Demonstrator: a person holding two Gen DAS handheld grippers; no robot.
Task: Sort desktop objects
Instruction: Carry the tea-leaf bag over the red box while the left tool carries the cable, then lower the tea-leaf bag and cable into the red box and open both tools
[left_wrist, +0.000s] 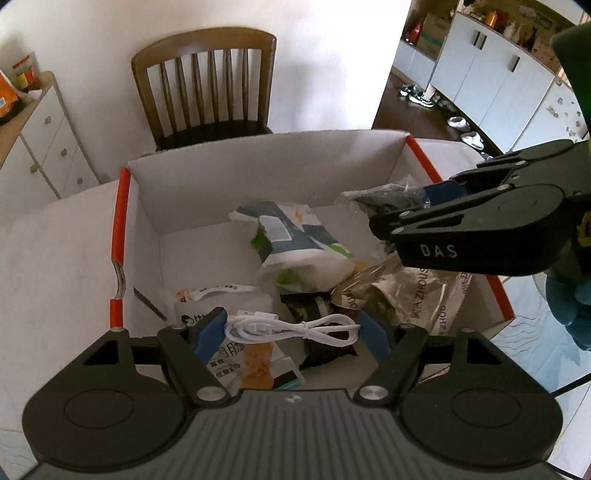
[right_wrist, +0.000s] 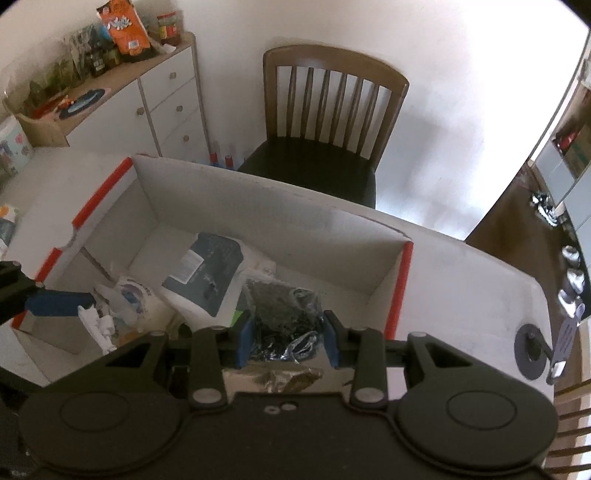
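A white cardboard box (left_wrist: 147, 206) with red edges holds several snack packets. In the left wrist view my left gripper (left_wrist: 291, 332) is open above the box, with a coiled white USB cable (left_wrist: 291, 328) between its blue pads. My right gripper (right_wrist: 288, 336) is shut on a clear bag of dark contents (right_wrist: 284, 306) and holds it over the box's right part. It also shows in the left wrist view (left_wrist: 417, 197) with the bag (left_wrist: 384, 197). A dark blue and white packet (left_wrist: 291, 236) lies in the middle of the box (right_wrist: 384, 273).
A wooden chair (left_wrist: 207, 88) stands behind the table. A white drawer cabinet (right_wrist: 162, 107) with jars and an orange bag on top is at the left. A dark round object (right_wrist: 530, 350) lies on the white table at the right.
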